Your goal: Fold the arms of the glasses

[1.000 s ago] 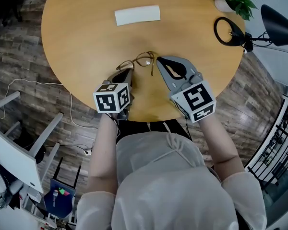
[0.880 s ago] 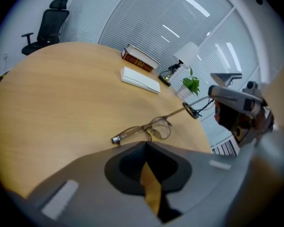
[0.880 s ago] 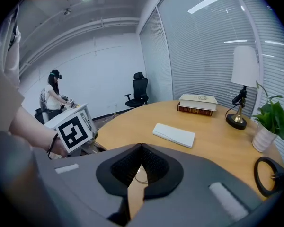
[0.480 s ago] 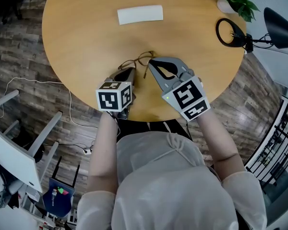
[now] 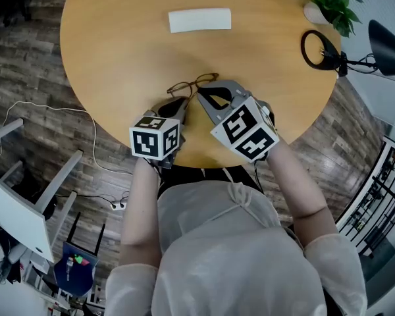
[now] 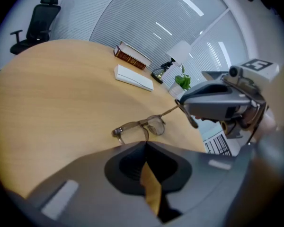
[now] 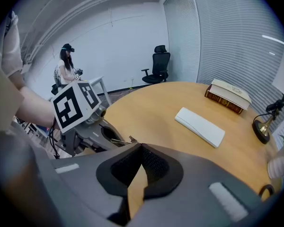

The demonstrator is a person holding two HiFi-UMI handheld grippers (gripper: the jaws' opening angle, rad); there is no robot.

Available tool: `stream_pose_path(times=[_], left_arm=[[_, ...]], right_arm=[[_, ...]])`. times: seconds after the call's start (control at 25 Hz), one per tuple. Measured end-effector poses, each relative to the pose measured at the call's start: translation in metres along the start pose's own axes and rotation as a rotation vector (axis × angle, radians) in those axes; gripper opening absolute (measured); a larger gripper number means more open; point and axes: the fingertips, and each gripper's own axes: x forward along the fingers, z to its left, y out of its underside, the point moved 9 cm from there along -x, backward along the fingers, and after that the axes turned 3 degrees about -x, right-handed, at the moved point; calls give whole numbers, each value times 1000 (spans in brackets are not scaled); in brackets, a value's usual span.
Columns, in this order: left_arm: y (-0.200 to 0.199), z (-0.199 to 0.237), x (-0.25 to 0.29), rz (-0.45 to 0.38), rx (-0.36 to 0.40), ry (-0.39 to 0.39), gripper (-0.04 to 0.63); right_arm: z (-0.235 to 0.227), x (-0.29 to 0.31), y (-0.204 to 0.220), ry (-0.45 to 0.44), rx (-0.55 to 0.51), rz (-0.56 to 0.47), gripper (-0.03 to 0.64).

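Thin brown-framed glasses (image 5: 194, 84) lie on the round wooden table (image 5: 118, 51) near its front edge. In the left gripper view the glasses (image 6: 142, 126) sit just past my left gripper (image 6: 146, 144), which is shut on one arm of the glasses. The other arm runs right to my right gripper (image 6: 181, 103), whose jaws are shut on it, the ear tip hanging below. In the head view my left gripper (image 5: 182, 104) and right gripper (image 5: 199, 91) meet tip to tip beside the frame. The right gripper view shows my left gripper (image 7: 92, 136) with a bit of arm sticking out.
A white glasses case (image 5: 199, 20) lies at the table's far side. A black ring lamp (image 5: 319, 48) and a potted plant (image 5: 332, 2) stand at the right rim. A book (image 7: 227, 96) lies at the back. A person (image 7: 66, 65) and an office chair (image 7: 157, 70) stand beyond.
My right gripper has swung left and nearer to my left gripper, carrying its arm of the glasses inward. The left gripper has stayed almost still.
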Motion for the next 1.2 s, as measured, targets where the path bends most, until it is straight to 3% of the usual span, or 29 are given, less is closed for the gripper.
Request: stream_pose_path(times=[0.48,0.68,1.2], left_arm=[[3,14,-9,14,-69,-4,5],[2,15,-6,51,-64,-10,5],[-1,20,-8,56,-95,23,5]], right_arm=[[6,35,-2,-47,41,80,0],[6,49,-2,-56,60,109,0],[1,71,6,-69,114,165,0]])
